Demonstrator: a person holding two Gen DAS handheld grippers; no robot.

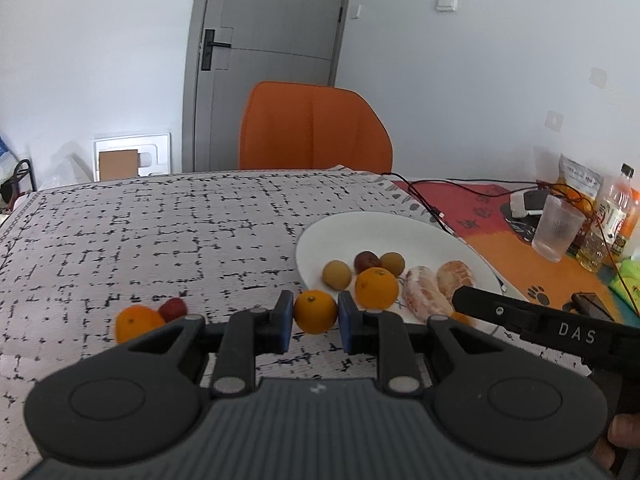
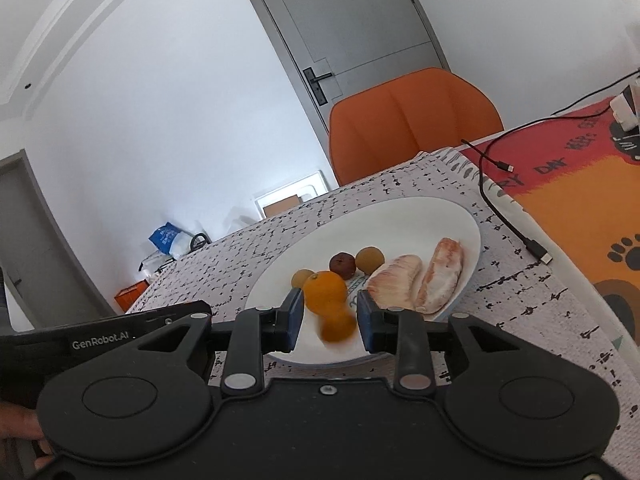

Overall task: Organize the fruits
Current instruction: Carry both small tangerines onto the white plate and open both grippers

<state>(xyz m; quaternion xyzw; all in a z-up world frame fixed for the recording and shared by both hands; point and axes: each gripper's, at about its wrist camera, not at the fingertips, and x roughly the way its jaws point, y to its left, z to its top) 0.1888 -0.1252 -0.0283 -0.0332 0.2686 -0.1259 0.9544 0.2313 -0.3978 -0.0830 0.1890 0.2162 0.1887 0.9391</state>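
Observation:
A white plate (image 1: 360, 232) holds two tan round fruits, a dark red one (image 1: 366, 261), an orange (image 1: 377, 288) and two peeled pinkish segments (image 1: 424, 300). My left gripper (image 1: 315, 322) is closed around a small orange (image 1: 315, 311) just left of the plate, above the tablecloth. Another orange (image 1: 134, 322) and a red fruit (image 1: 173, 308) lie on the cloth to the left. My right gripper (image 2: 329, 320) is open over the plate's (image 2: 440, 208) near edge. A blurred small orange (image 2: 338, 324) sits loose between its fingers, below an orange (image 2: 324, 291).
An orange chair (image 1: 314, 128) stands behind the table. To the right lie a black cable (image 2: 500, 208), a glass (image 1: 557, 228), bottles (image 1: 608, 220) and a snack bag on a red-orange mat. The patterned cloth (image 1: 160, 232) stretches left and back.

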